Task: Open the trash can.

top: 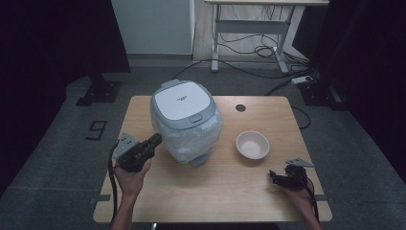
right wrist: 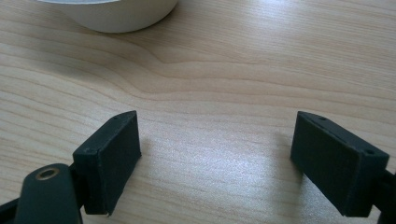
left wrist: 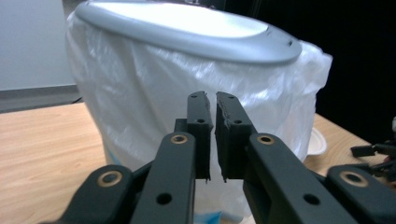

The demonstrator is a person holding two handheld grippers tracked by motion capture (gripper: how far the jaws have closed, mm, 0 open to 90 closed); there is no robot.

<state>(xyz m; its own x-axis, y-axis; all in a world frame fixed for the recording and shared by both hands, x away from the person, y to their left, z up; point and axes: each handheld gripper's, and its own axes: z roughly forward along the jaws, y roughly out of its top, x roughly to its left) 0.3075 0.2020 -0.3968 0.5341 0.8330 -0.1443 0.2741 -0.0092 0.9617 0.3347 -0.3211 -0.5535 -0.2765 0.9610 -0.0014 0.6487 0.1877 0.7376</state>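
Bin (top: 186,122), bag-lined, stands on wooden table (top: 215,187); left tool (top: 155,140) nearly closed, empty, right tool (top: 274,176) wide open.

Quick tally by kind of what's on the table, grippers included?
Lidded bin with white plastic liner: 1
White bowl: 1
Handheld grippers: 2, the left gripper with jaws nearly shut and nothing between them, the right gripper open
Total: 4

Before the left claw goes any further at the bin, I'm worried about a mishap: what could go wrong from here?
1. The left claw is nearly shut right by the bag; it could snag and tear the thin plastic.
2. A sideways push could shove the bin toward the bowl.
3. The right claw rests open, away from the bin, so nothing steadies it.
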